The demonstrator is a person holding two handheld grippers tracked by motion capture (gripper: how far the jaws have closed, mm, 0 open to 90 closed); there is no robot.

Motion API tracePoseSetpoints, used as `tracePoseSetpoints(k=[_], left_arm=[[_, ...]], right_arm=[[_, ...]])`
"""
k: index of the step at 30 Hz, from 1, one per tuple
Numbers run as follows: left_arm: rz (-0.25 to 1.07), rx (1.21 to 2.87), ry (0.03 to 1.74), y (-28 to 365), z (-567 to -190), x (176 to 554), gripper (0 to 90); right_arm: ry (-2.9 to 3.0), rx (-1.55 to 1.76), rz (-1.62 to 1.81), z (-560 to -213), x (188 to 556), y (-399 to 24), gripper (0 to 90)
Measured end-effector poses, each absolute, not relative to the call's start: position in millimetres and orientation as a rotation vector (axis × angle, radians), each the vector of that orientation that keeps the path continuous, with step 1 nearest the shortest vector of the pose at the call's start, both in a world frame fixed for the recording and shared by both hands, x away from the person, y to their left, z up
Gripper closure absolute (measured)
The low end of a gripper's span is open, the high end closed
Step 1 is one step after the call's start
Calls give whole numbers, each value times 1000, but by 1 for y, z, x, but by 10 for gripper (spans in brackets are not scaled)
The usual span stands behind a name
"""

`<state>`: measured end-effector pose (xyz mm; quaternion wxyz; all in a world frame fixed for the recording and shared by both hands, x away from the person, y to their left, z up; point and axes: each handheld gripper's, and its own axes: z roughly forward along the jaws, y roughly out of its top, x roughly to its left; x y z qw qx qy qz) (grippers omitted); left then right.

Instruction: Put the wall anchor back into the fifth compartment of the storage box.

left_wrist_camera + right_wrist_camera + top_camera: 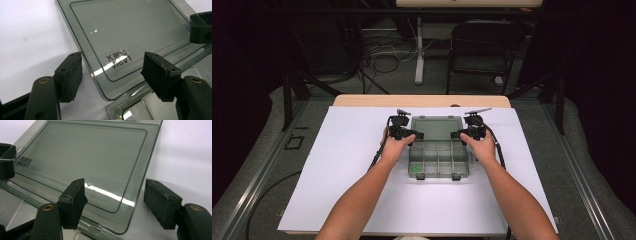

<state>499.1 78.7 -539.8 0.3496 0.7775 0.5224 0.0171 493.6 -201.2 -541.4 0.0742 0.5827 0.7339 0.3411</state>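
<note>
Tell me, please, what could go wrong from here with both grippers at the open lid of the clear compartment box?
The smoky transparent plastic lid lies flat behind the compartment box. Both the left gripper and the right gripper straddle its corners with open jaws, so an uneven lift could twist the hinge. The smooth, glossy plastic may also slip from the pads.

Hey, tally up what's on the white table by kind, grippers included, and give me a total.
Clear smoky plastic organizer box, lid open: 1
Hand-held grippers, left gripper and right gripper, fingers open: 2
Black latches on the box's near edge: 2
Total: 5
</note>
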Motion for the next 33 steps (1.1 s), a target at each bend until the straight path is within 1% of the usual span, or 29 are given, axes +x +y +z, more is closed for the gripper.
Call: tracePoseSetpoints(k=[13, 31, 33], left_arm=[[37, 2013, 1354, 79, -542, 500, 326], [13, 1990, 1375, 80, -546, 502, 329], [-15, 1980, 1381, 81, -546, 503, 347]], right_arm=[[2204, 1783, 1070, -545, 497, -203, 300], [2207, 1781, 1089, -547, 498, -204, 305], [2203, 1786, 1099, -547, 498, -203, 308]])
